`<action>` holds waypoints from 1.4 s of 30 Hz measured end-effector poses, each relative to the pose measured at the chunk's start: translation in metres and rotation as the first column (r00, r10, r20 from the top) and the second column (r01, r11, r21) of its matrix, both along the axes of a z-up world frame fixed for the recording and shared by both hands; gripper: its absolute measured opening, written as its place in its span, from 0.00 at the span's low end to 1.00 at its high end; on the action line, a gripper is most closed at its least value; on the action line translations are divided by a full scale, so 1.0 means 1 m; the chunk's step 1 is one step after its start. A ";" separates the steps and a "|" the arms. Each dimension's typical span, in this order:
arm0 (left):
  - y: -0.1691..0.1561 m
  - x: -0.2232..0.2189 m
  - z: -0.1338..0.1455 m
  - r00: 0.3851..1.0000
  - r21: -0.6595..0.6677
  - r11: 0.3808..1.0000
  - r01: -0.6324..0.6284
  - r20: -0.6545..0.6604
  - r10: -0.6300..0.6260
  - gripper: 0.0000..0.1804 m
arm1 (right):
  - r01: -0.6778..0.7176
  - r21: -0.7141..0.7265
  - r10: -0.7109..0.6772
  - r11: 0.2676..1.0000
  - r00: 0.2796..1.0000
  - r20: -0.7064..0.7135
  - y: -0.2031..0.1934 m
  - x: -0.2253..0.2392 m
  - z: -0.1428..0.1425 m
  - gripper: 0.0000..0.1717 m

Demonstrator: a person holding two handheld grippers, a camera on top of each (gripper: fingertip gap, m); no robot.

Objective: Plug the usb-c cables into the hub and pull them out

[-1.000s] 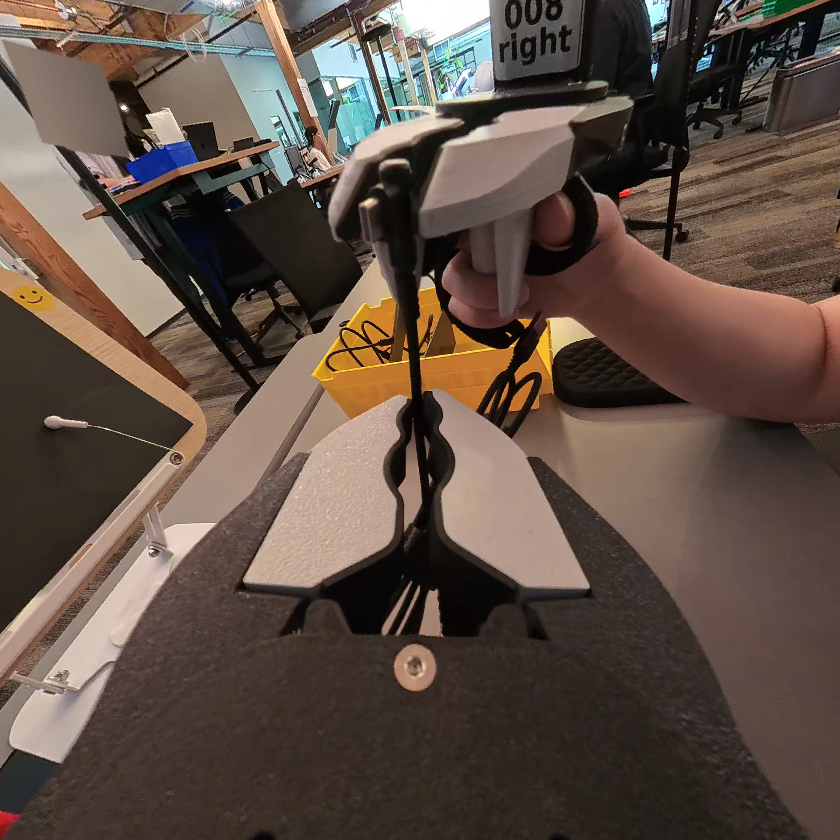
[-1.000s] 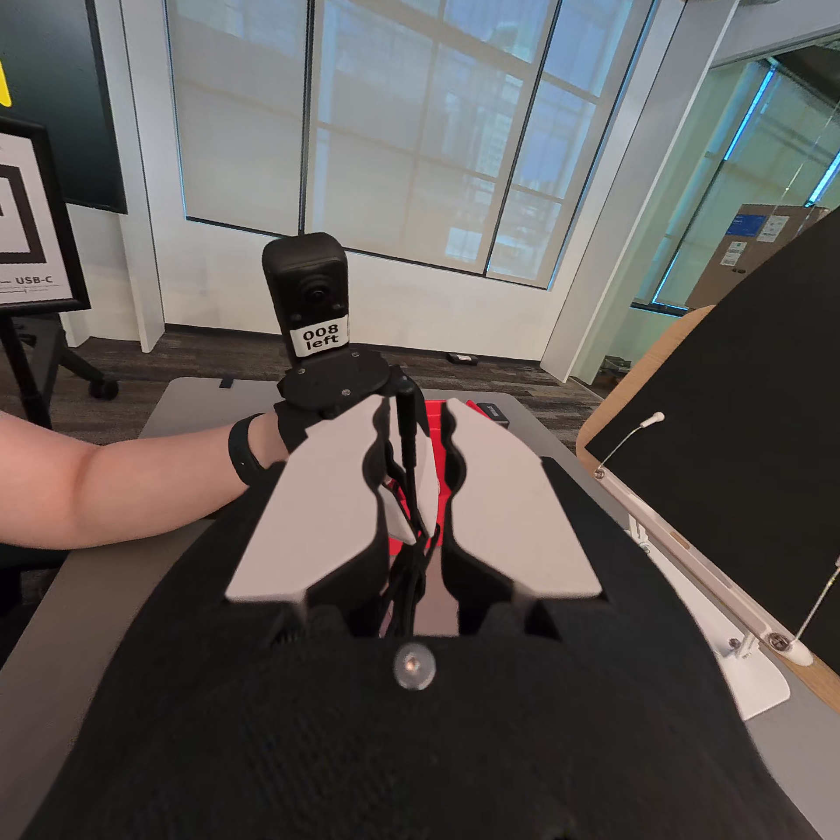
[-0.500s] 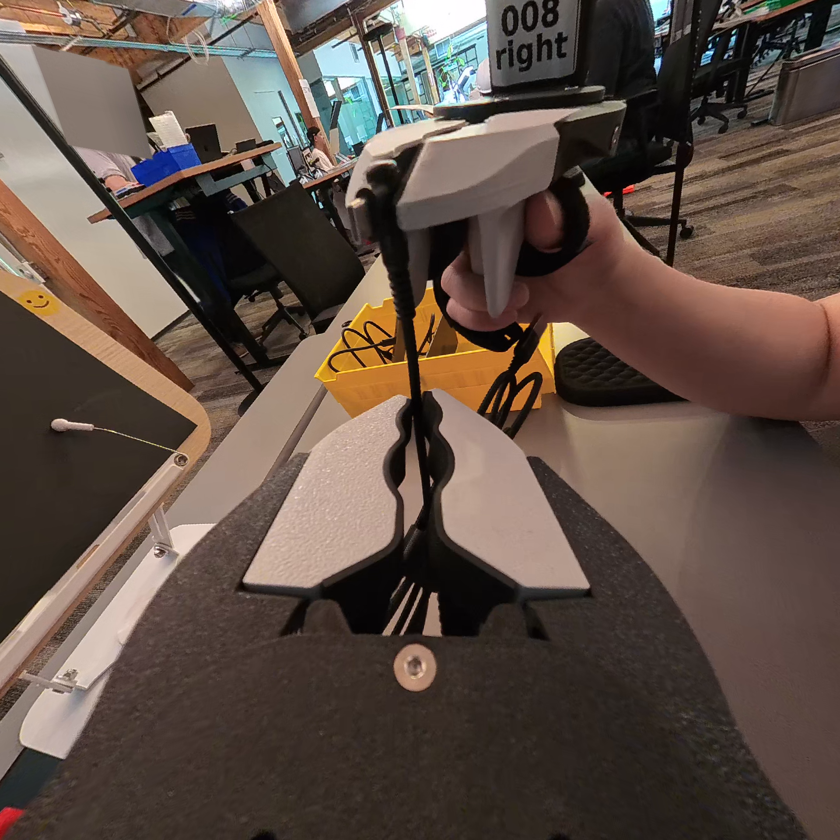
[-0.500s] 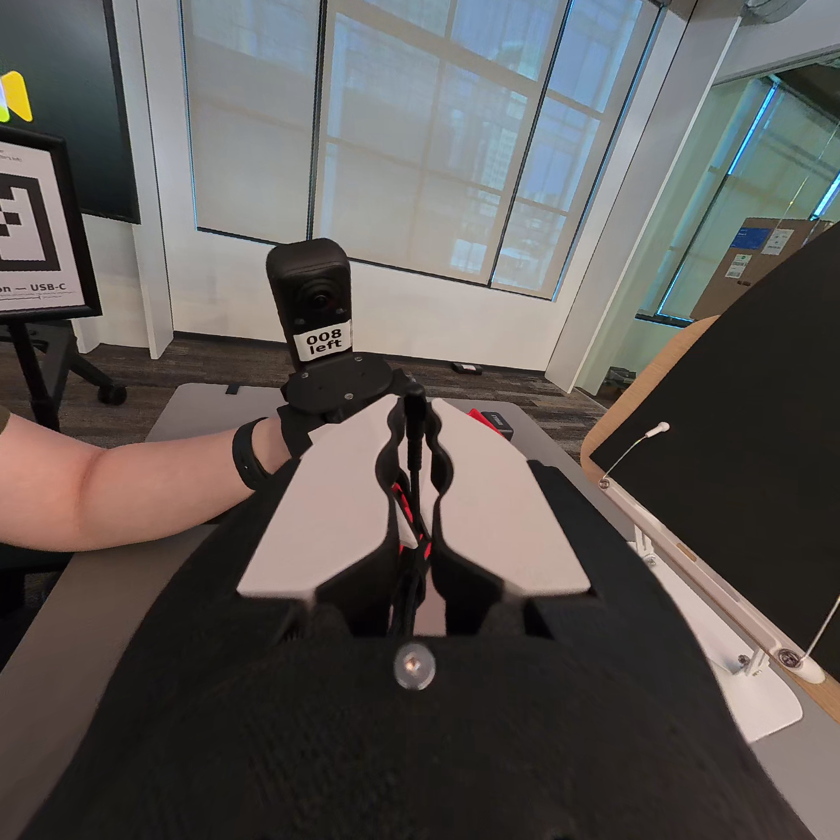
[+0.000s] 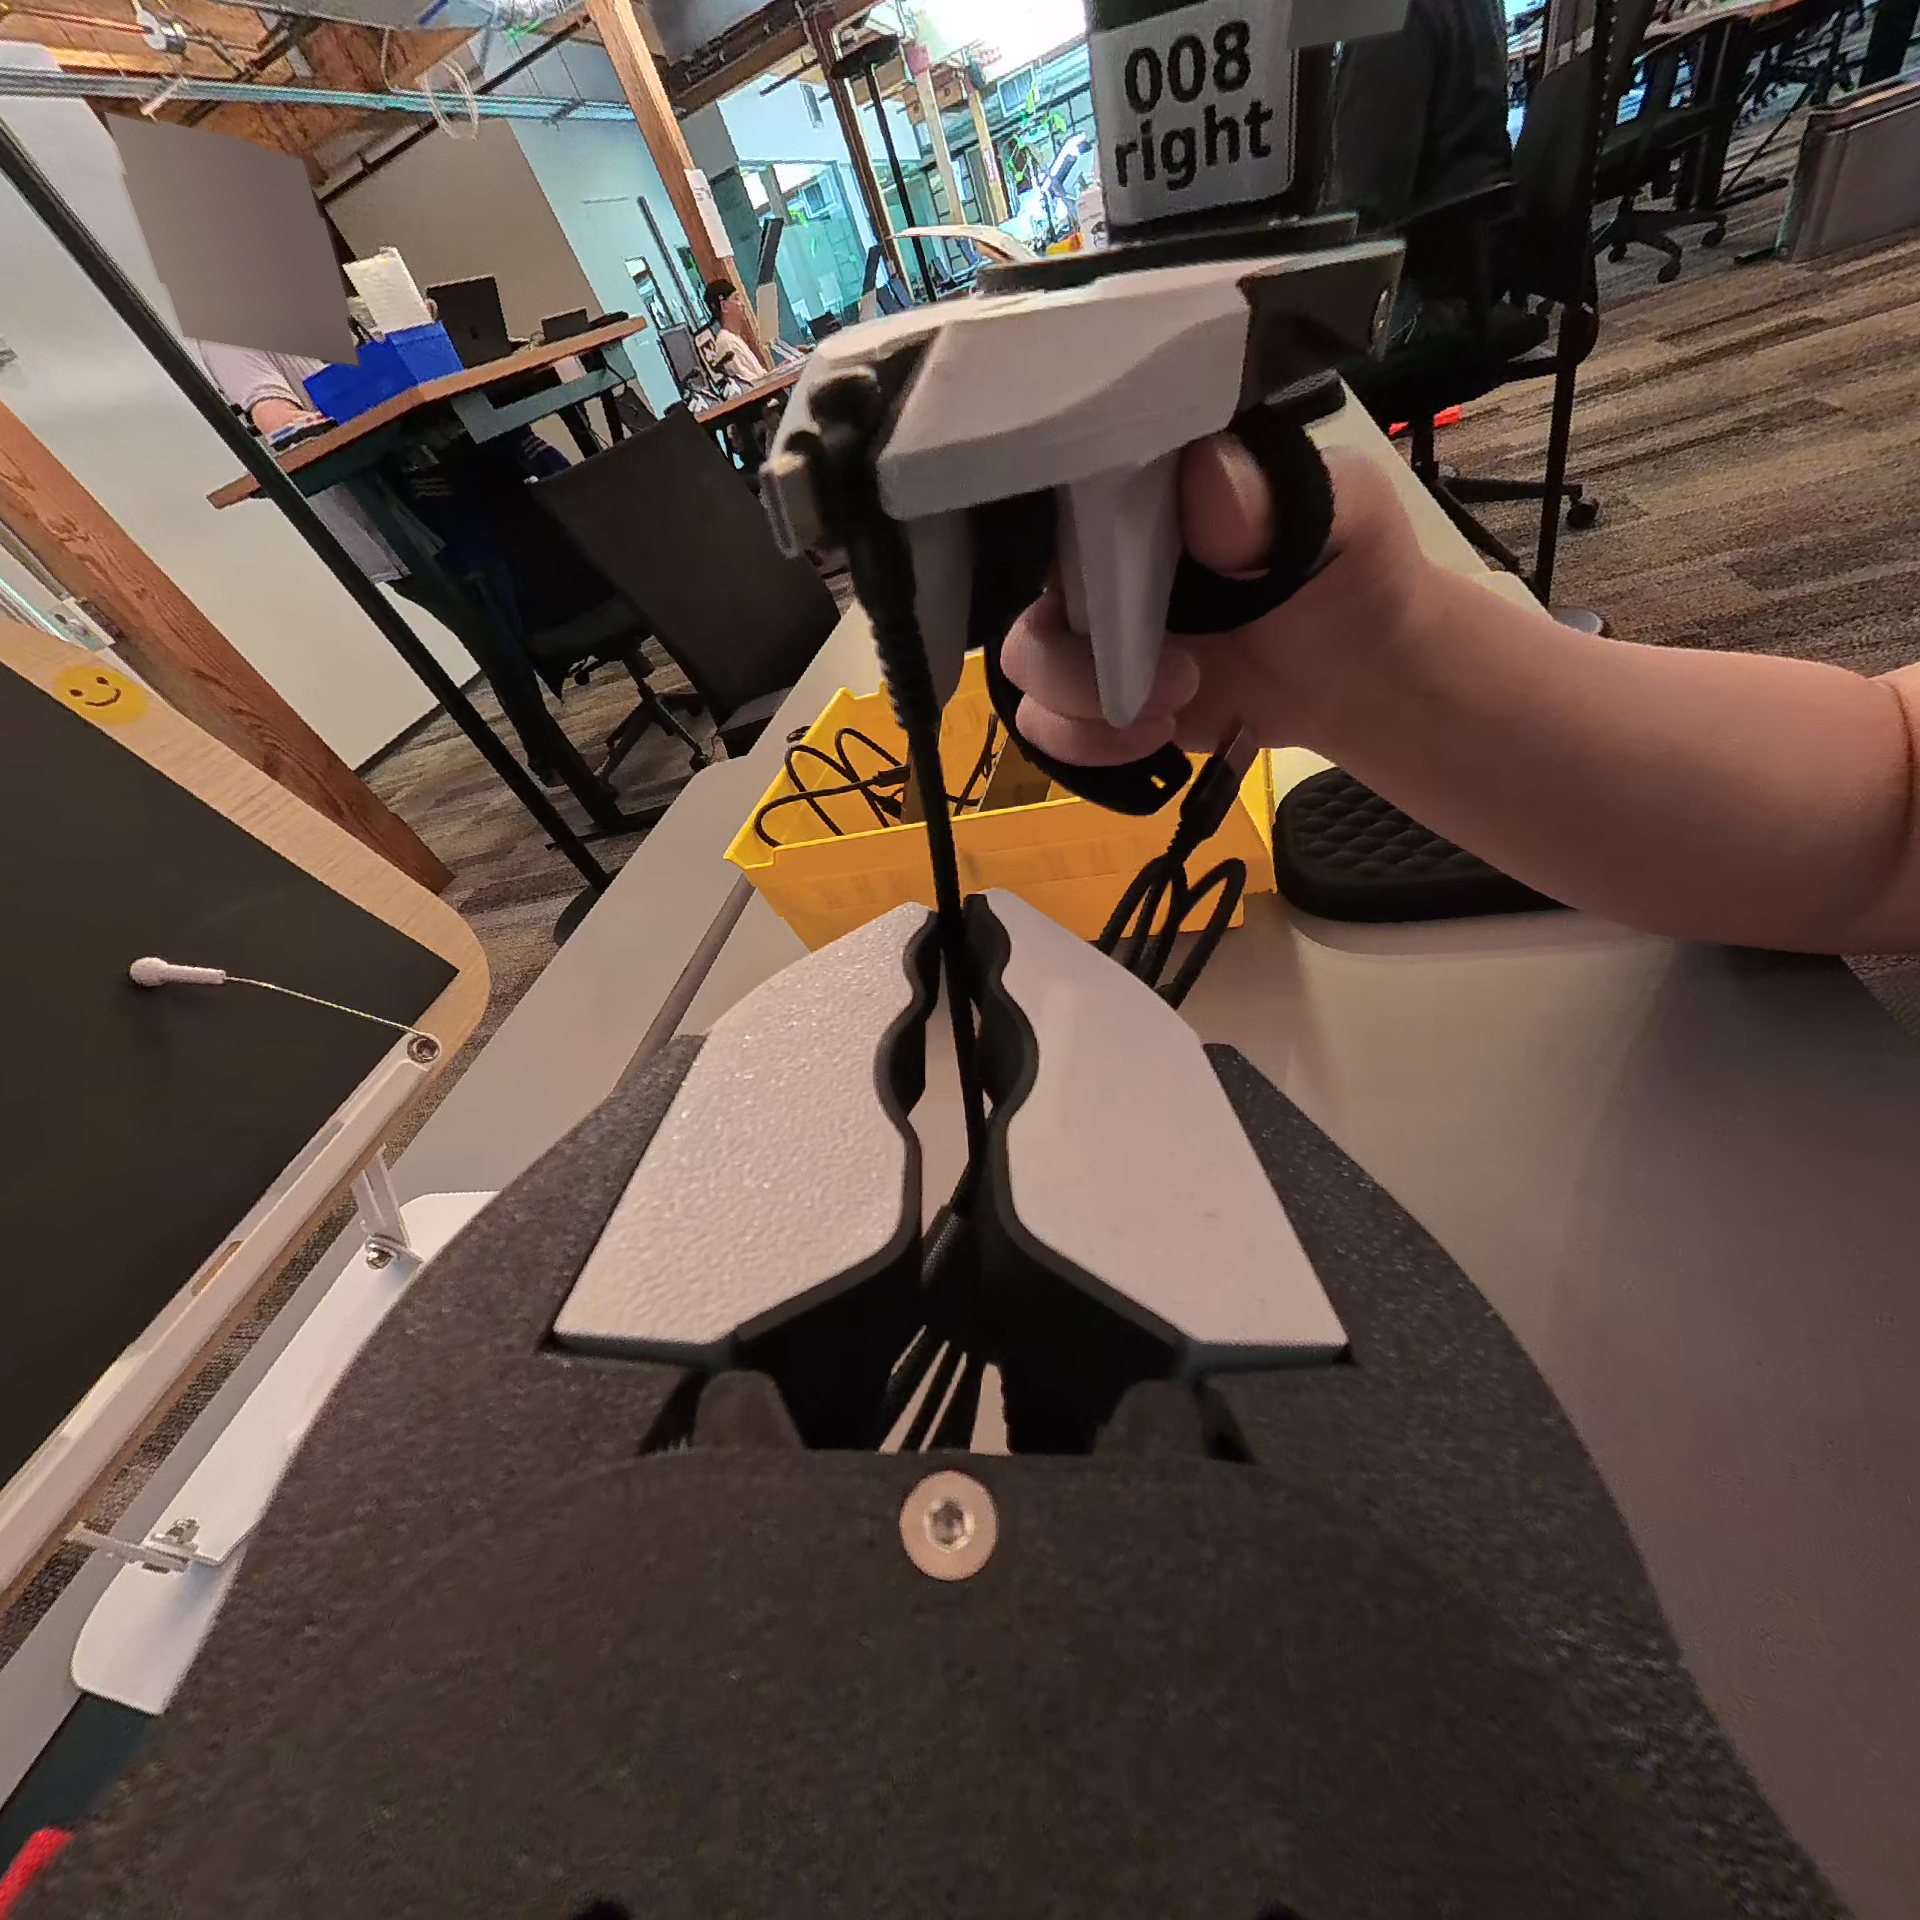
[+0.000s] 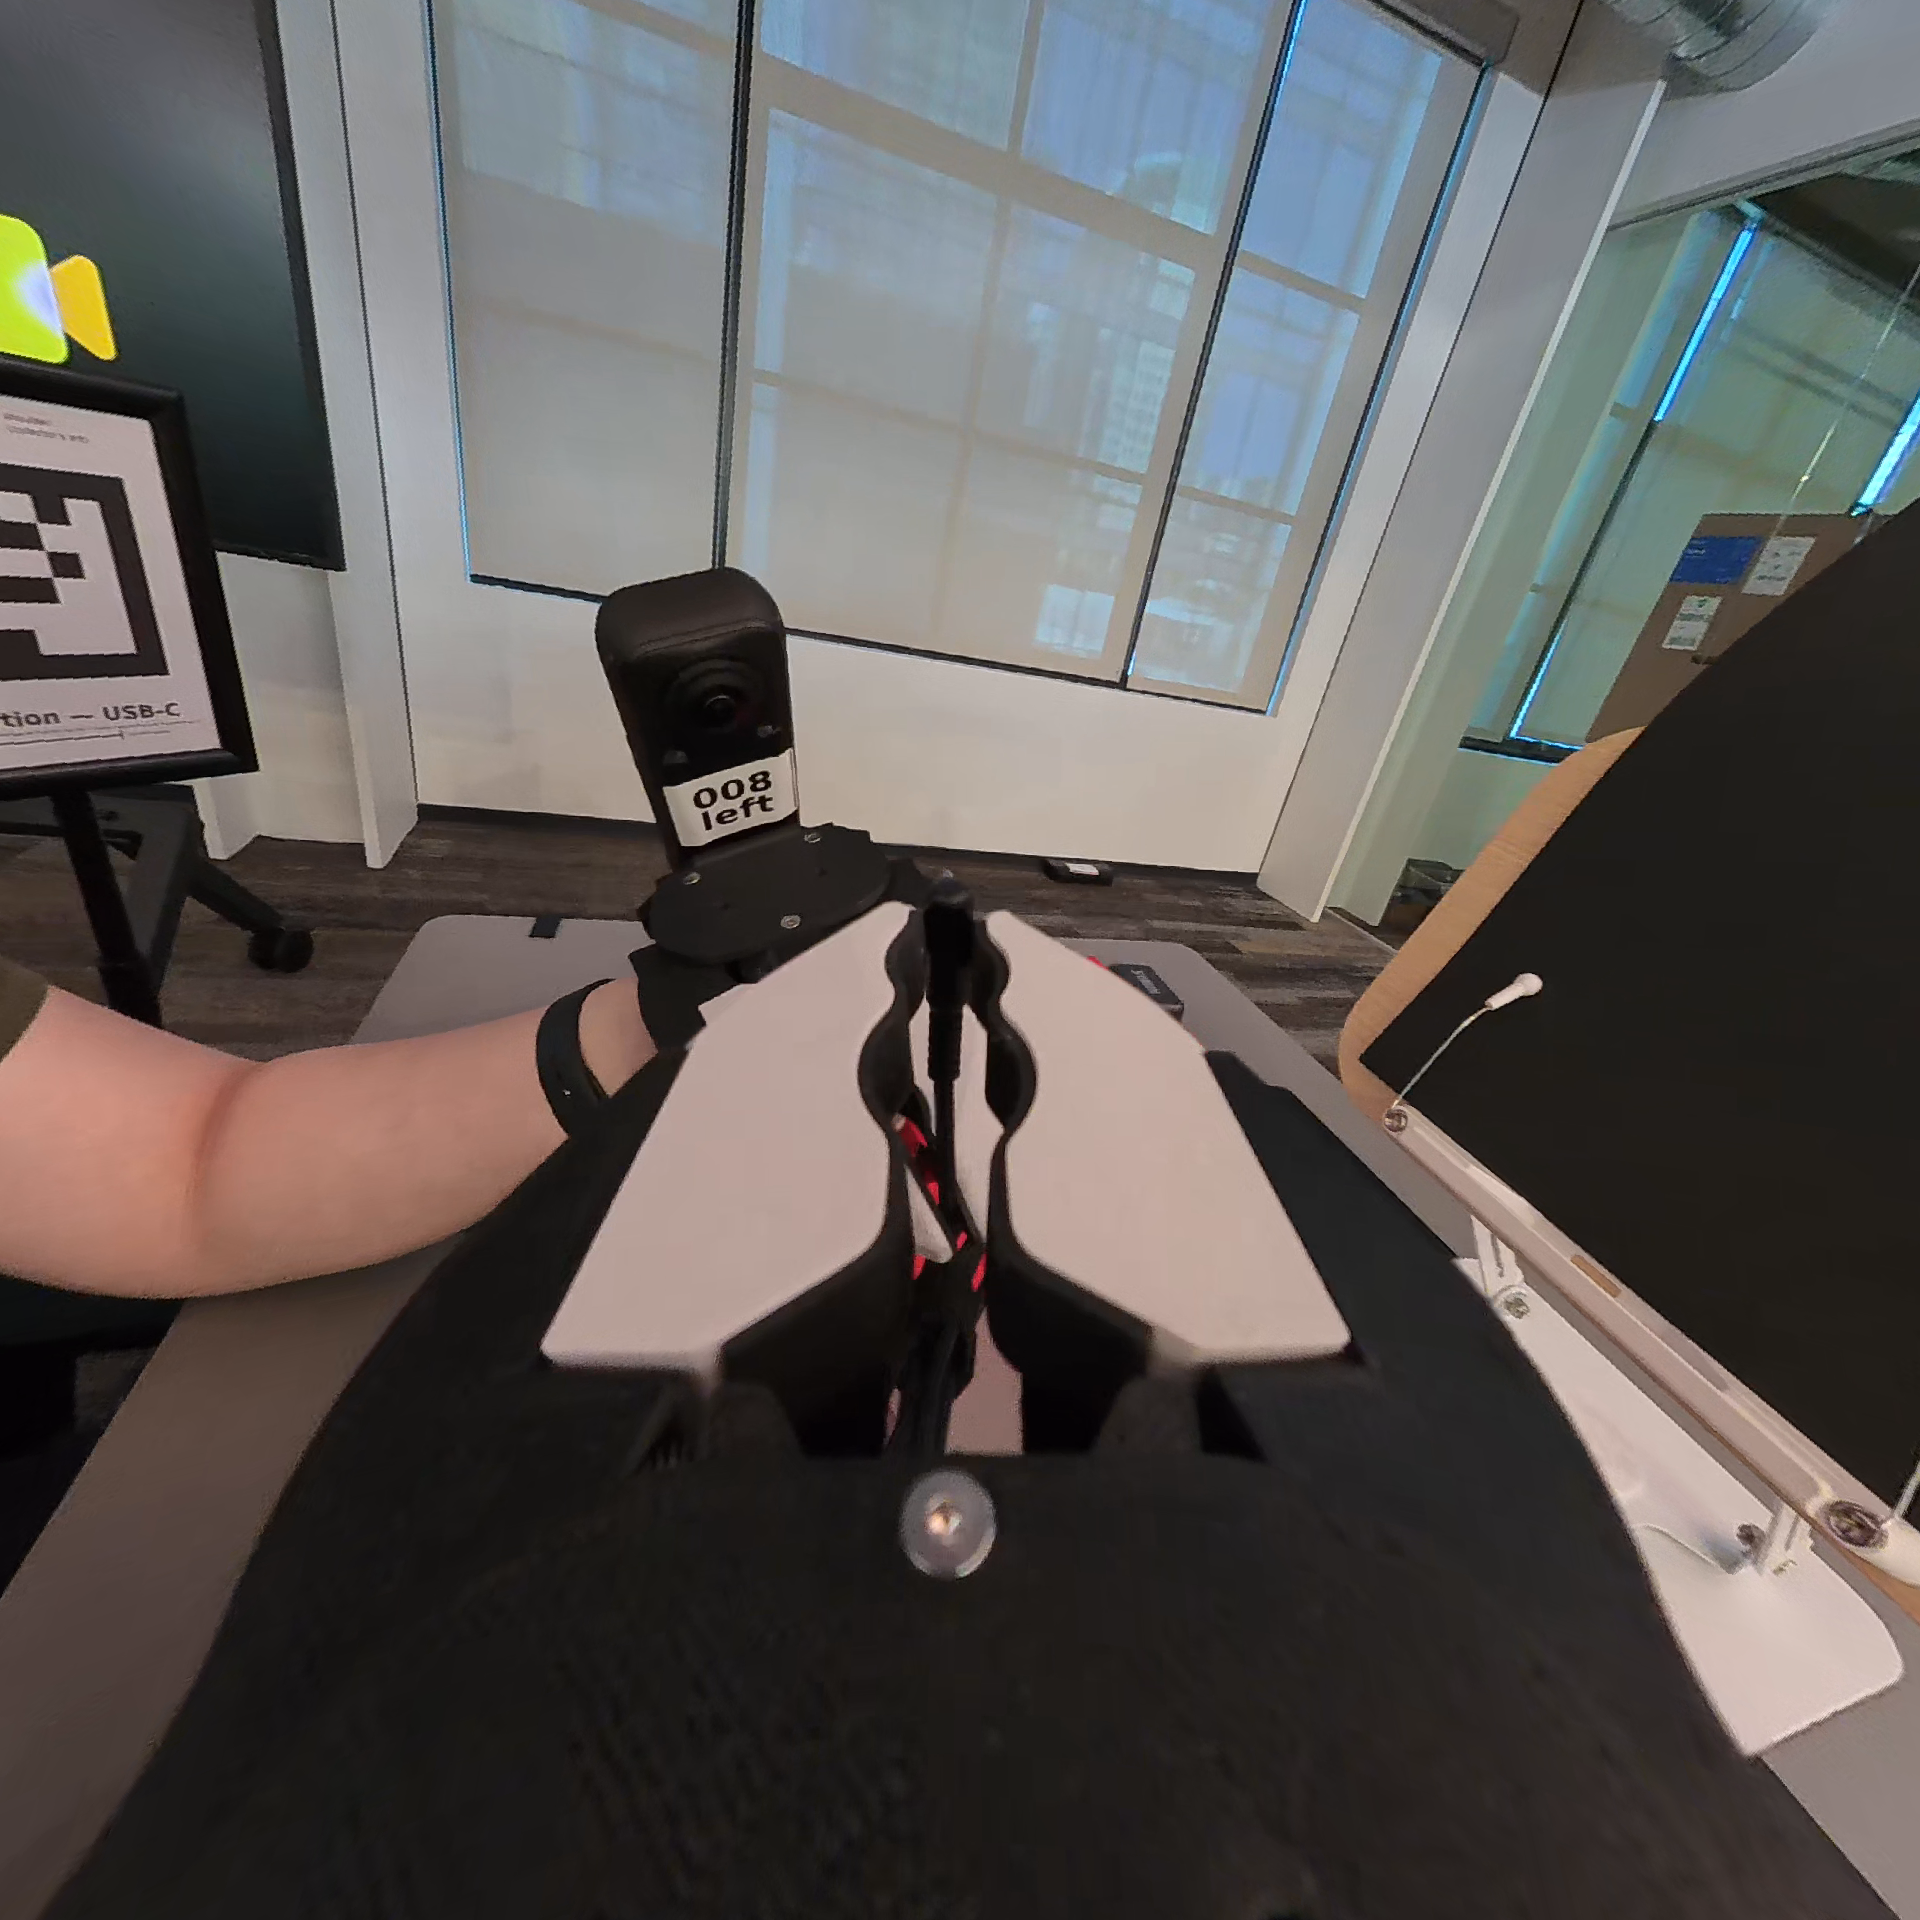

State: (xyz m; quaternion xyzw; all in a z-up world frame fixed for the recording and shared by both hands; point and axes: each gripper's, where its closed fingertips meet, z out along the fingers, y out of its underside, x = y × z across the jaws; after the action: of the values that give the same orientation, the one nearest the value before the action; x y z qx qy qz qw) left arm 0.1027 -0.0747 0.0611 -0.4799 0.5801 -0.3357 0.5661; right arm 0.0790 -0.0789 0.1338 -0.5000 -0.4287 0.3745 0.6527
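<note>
Black braided cable [image 5: 940,831] runs taut between the two claws, both held up in the air above the grey surface [image 5: 1558,1195]. The left claw [image 5: 954,920] points forward and slightly upward, its pale fingers [image 5: 790,1122] clenched on the thin cord, which passes between the dark pads at the tips and drops back toward the claw's body. From there the cable climbs steeply to the right claw [image 5: 831,457], which hangs higher and faces back toward the left one.

The right hand [image 5: 1236,644] is wrapped around the grey pistol handle with a finger through the black trigger loop, the bare forearm reaching in level from the right side. In the right wrist view the right claw's fingers [image 6: 1122,1122] are closed on the cable's black plug [image 6: 948,987], which stands upright between the pads with its rounded end poking just above the fingertips. The left hand [image 6: 613,1029] shows behind that claw, a black band at the wrist, the forearm coming in from the left, roughly level over the surface.

Behind the left claw a yellow bin [image 5: 997,852] sits on the surface with more black cables [image 5: 831,769] coiled inside, and a further looped cable [image 5: 1174,904] hangs over its front wall. A black quilted pad [image 5: 1382,862] lies just right of the bin. A small dark box [image 6: 1148,987] rests on the surface beyond the right claw; whether it is the hub cannot be told.
</note>
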 end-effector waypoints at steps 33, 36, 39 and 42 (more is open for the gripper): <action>0.019 -0.010 0.006 0.984 -0.049 0.983 -0.179 -0.012 0.178 0.10 | 0.089 0.015 -0.089 0.996 0.994 0.064 0.020 0.038 -0.003 0.05; 0.042 -0.024 -0.006 0.935 -0.007 0.940 -0.341 -0.109 0.338 0.11 | 0.121 0.024 -0.123 0.992 0.989 0.083 0.020 0.052 0.002 0.05; 0.069 -0.038 -0.014 0.856 0.032 0.882 -0.471 -0.224 0.465 0.11 | 0.170 0.050 -0.174 0.984 0.978 0.113 0.021 0.065 0.005 0.05; 0.099 -0.053 -0.011 0.754 0.084 0.813 -0.576 -0.330 0.569 0.11 | 0.223 0.083 -0.233 0.971 0.963 0.137 0.021 0.076 0.008 0.05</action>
State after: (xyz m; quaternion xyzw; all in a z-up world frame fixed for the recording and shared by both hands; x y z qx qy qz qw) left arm 0.0494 0.0240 0.0502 -0.6910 0.4903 -0.0649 0.5272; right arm 0.1548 -0.0574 0.1420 -0.5500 -0.4271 0.2449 0.6747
